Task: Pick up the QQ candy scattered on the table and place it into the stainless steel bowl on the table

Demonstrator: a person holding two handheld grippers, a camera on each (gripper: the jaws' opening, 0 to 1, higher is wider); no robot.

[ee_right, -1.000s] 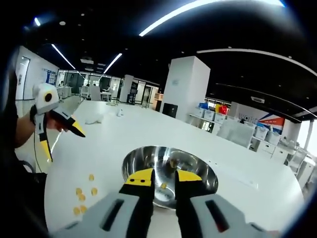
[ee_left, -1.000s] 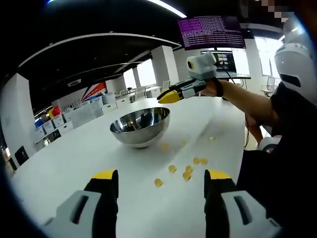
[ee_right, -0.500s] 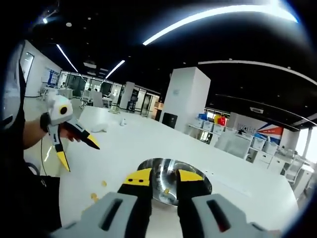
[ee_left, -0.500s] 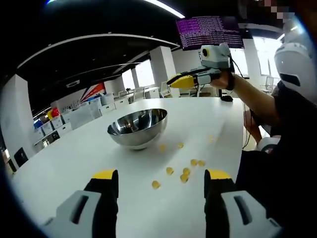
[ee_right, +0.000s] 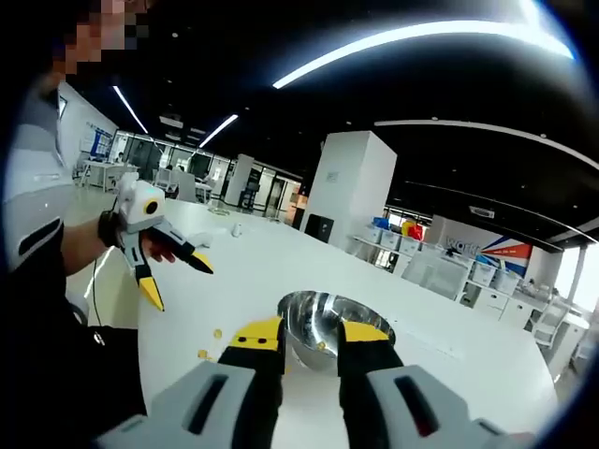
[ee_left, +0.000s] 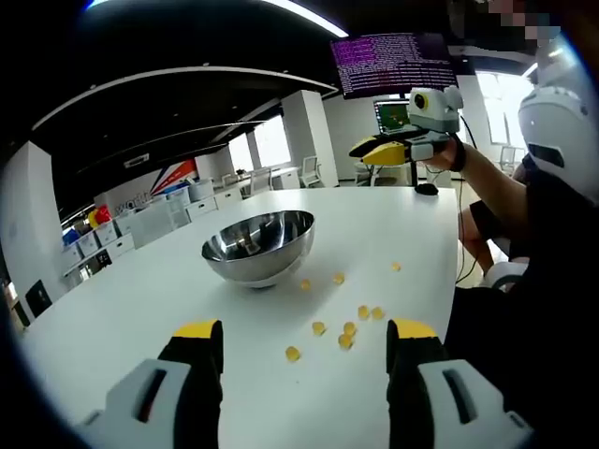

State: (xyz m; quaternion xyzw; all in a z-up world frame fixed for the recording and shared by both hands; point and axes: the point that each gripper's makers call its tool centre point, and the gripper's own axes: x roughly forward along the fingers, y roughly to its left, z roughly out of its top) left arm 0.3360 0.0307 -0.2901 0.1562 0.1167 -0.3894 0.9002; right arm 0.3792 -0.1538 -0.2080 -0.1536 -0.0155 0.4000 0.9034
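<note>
Yellow QQ candies (ee_left: 343, 329) lie scattered on the white bench (ee_left: 140, 309), right of the stainless steel bowl (ee_left: 257, 247). Our left tool (ee_left: 304, 341), spread wide and empty, hangs nearest; the right tool (ee_right: 312, 335), nearly closed and empty, is raised far off.

No legible text — monitor (ee_left: 398, 64) lines unreadable

Bowl (ee_left: 258, 246) — polished mirror metal; table (ee_left: 122, 309) — smooth matt white; candies (ee_left: 348, 329) glossy.
</note>
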